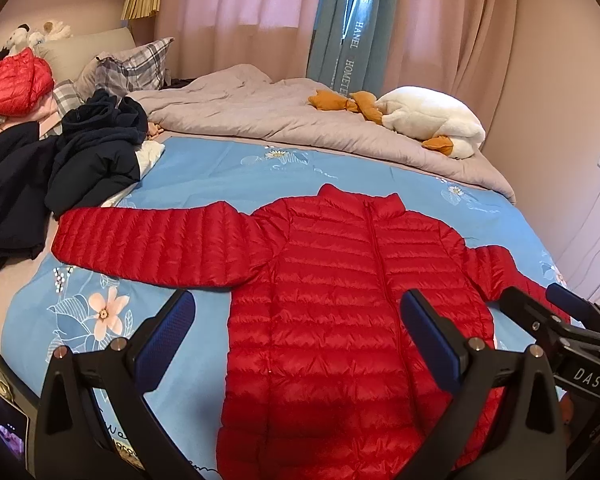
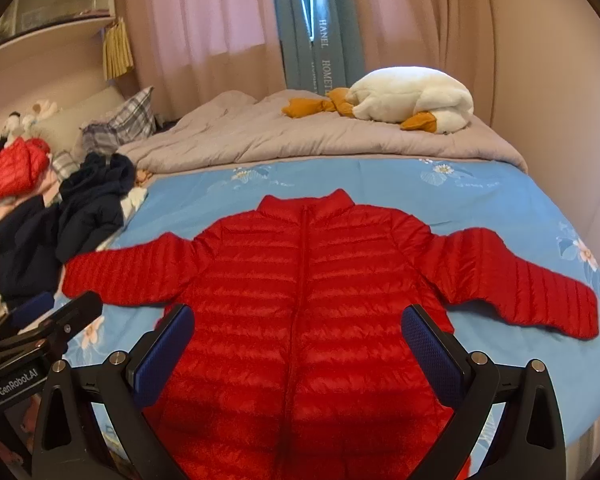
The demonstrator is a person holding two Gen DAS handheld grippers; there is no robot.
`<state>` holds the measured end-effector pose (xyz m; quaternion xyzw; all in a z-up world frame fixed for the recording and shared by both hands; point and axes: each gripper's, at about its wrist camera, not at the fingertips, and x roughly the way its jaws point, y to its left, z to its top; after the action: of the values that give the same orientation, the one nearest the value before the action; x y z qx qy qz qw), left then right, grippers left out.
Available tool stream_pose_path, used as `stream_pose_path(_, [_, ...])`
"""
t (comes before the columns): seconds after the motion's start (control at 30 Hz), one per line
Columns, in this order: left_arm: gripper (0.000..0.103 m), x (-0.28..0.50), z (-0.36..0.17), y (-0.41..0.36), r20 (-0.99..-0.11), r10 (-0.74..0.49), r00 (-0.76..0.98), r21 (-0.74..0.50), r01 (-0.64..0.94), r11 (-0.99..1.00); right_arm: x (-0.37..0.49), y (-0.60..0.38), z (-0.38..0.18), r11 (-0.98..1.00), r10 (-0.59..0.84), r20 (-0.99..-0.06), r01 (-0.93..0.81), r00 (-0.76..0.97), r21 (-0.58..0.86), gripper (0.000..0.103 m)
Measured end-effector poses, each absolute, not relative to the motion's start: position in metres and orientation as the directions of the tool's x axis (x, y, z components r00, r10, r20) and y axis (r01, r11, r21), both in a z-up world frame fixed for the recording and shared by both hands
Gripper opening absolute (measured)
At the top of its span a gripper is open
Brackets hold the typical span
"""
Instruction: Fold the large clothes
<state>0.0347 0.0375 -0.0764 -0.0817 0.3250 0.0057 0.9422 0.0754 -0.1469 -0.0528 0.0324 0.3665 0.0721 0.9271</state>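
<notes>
While both grippers hover above its hem, the red down jacket [image 1: 340, 280] lies face up on the blue floral sheet [image 1: 220, 168] of the bed, zipped, collar away from the cameras, both sleeves spread out to the sides.

Item: quilted puffer jacket, large. Judged light, soft and springy; the shell looks glossy and probably slippery, so folds may slide open or puff back up.

Hold points: left sleeve cuff [image 1: 66, 240] and right sleeve cuff [image 2: 580, 320] for folding the sleeves across the chest; hem corners afterwards. A pinch on a stitched seam or cuff edge should hold better than one on a padded panel.

Left gripper [image 1: 296, 332]: jaws spread wide, holding nothing. Right gripper [image 2: 296, 332]: jaws likewise parted, empty.

Nearby: dark clothes pile [image 1: 80, 160] near the left cuff, grey quilt [image 1: 280, 116], plush goose [image 1: 432, 120], folded red garment [image 1: 12, 80].
</notes>
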Motion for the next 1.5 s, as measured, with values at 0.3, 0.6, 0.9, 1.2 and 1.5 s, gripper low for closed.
stream_pose_path(0.3, [0.103, 0.0347, -0.0747, 0.0394, -0.612, -0.048, 0.790, -0.161, -0.064, 0.985, 0.0766, -0.1460, -0.0518, 0.987, 0.161, -0.676, -0.114, 0.719, 0.113, 0.103])
stream_pose_path(0.6, [0.103, 0.0348, -0.0745, 0.0400, -0.615, -0.058, 0.786, -0.173, -0.063, 0.983, 0.0768, -0.1446, -0.0507, 0.987, 0.163, -0.677, -0.118, 0.718, 0.112, 0.103])
stream_pose_path(0.9, [0.103, 0.0331, -0.0753, 0.0404, -0.615, -0.058, 0.786, -0.176, -0.066, 0.982, 0.0785, -0.1457, -0.0509, 0.987, 0.161, -0.684, -0.113, 0.711, 0.115, 0.103])
stream_pose_path(1.2, [0.103, 0.0333, -0.0754, 0.0423, -0.615, -0.063, 0.786, -0.178, -0.061, 0.982, 0.0799, -0.1488, -0.0529, 0.983, 0.180, -0.679, -0.116, 0.711, 0.140, 0.103])
stream_pose_path(1.5, [0.103, 0.0350, -0.0779, 0.0448, -0.624, -0.068, 0.779, -0.187, -0.064, 0.980, 0.0803, -0.1520, -0.0524, 0.981, 0.191, -0.671, -0.107, 0.717, 0.165, 0.103])
